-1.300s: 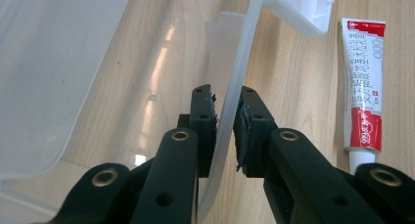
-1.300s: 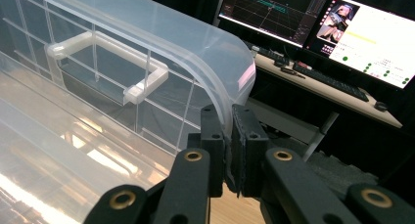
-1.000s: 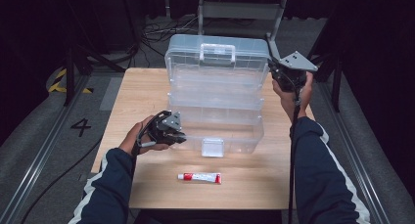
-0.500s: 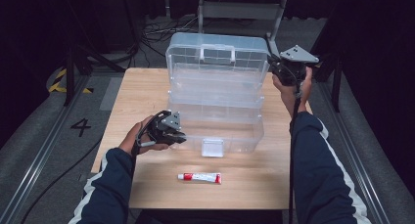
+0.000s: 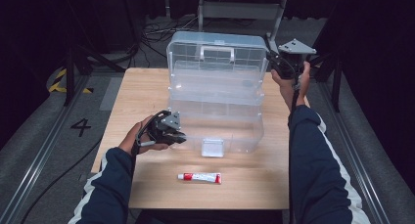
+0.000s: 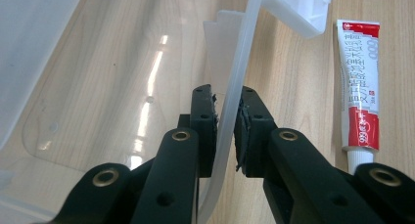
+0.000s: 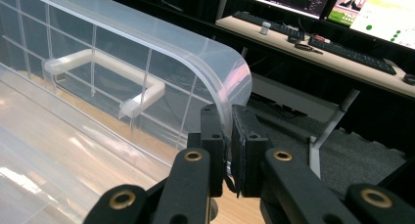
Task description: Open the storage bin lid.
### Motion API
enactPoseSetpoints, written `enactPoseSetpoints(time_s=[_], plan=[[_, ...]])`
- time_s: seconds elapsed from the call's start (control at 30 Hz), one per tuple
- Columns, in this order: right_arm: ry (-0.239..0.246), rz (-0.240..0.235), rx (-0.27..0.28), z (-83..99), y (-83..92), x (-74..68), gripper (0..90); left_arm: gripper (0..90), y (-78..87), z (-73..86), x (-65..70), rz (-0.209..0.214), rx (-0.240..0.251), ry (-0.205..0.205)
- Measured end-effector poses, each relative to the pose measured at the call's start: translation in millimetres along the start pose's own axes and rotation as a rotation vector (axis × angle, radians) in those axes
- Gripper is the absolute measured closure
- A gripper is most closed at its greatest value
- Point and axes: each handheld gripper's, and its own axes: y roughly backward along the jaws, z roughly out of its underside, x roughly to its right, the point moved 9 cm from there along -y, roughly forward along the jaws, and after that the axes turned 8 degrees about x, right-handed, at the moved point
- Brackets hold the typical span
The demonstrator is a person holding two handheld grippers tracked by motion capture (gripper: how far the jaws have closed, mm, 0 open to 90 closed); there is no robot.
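A clear plastic storage box (image 5: 215,121) stands on the wooden table (image 5: 147,87) with its lid (image 5: 215,55) raised at the back. My left gripper (image 5: 178,136) is at the box's front left, shut on the thin clear front wall (image 6: 240,62), which runs between its pads (image 6: 227,99). My right gripper (image 5: 276,67) is held high at the lid's right corner and shut on the curved lid edge (image 7: 230,87). The lid's white handle (image 7: 98,70) lies to its left. A red and white tube (image 5: 199,177) lies on the table in front of the box, beside the white latch (image 5: 213,147).
Bare wood shows in front of the box around the tube (image 6: 361,87). A metal frame (image 5: 240,11) and floor cables stand behind the table. A desk with keyboards (image 7: 313,38) and monitors lies beyond the lid. Floor rails run along both sides of the table.
My right gripper has moved up and away with the lid corner, and the lid stands a little more upright. The left hand has stayed put on the box wall.
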Motion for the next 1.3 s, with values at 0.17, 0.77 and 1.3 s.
enactPoseSetpoints(time_s=[0.17,0.77,1.3], plan=[[-0.012,-0.001,-0.006,0.6,-5.6,2.4,84.8,80.2,-0.9,0.7,-0.4,0.003,0.013,0.008],[-0.005,0.022,-0.050,4.9,-35.2,10.7,84.4,79.6,-2.2,2.1,-0.6,-0.001,0.029,0.017],[-0.050,0.017,-0.108,15.3,-64.9,20.0,84.3,77.6,-8.4,2.8,0.7,-0.007,0.027,0.034]])
